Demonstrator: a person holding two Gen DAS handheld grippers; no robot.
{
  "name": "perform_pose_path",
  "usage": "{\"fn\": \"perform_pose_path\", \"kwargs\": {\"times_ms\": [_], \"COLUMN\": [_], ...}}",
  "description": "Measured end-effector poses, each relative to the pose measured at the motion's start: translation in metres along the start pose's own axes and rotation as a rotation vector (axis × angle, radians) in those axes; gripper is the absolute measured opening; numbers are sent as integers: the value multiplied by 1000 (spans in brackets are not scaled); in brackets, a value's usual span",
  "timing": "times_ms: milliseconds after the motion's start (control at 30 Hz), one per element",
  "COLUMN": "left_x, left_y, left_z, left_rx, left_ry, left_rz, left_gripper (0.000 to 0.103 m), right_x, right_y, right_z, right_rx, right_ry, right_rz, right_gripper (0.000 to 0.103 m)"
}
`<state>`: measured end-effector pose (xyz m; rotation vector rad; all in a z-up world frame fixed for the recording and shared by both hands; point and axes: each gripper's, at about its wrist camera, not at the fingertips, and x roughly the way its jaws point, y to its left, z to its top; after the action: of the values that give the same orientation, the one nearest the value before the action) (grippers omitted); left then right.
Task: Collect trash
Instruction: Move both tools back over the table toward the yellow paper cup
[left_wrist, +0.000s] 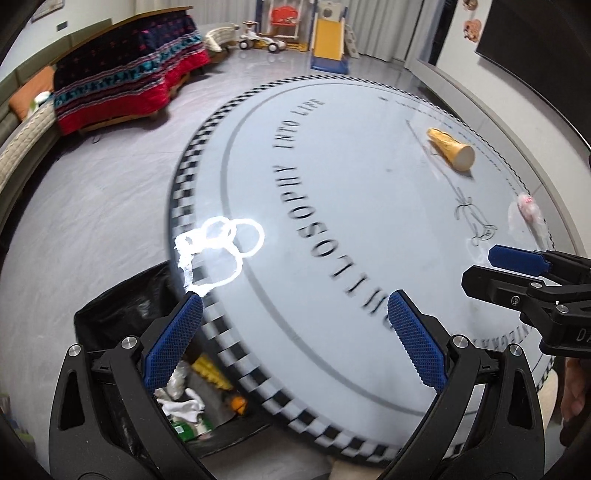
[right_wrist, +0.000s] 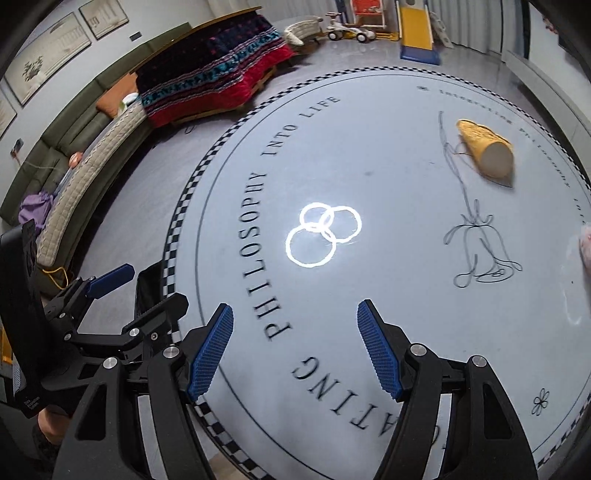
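Round table (right_wrist: 369, 177) reads "PHILOSOPHY INTO LIFE"; yellow cup (right_wrist: 485, 151) lying; both grippers' fingers (left_wrist: 173, 345) (right_wrist: 378, 354) spread, empty.

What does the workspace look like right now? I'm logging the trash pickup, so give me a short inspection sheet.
Surface: round grey table with printed lettering, checkered rim.
Job's things: yellow paper cup on its side; pink-and-clear wrapper at table edge; black-lined trash bin below, already holding trash.
Clutter: nothing seen.
Grippers: left gripper and right gripper open, empty.
Cables: nothing seen.
Surroundings: sofa, patterned blanket, toy slide.
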<state>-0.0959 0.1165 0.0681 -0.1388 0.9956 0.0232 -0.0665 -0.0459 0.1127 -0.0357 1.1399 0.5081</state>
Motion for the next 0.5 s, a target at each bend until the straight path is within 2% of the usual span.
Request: {"fn": "perform_pose_path", "kwargs": {"times_ms": [233, 500], "left_x": [23, 57], "left_y": [-58, -130], "left_z": [36, 72], "left_rx": [51, 118], "left_ry": [27, 63], "left_rz": [-56, -87], "left_gripper": [97, 97], "right_x": [-18, -39], "right_y": [-77, -157], "right_z": [13, 27], "right_rx": [86, 169], "right_ry": [-31, -66], "right_rz": [-59, -119], "right_gripper": [71, 71]}}
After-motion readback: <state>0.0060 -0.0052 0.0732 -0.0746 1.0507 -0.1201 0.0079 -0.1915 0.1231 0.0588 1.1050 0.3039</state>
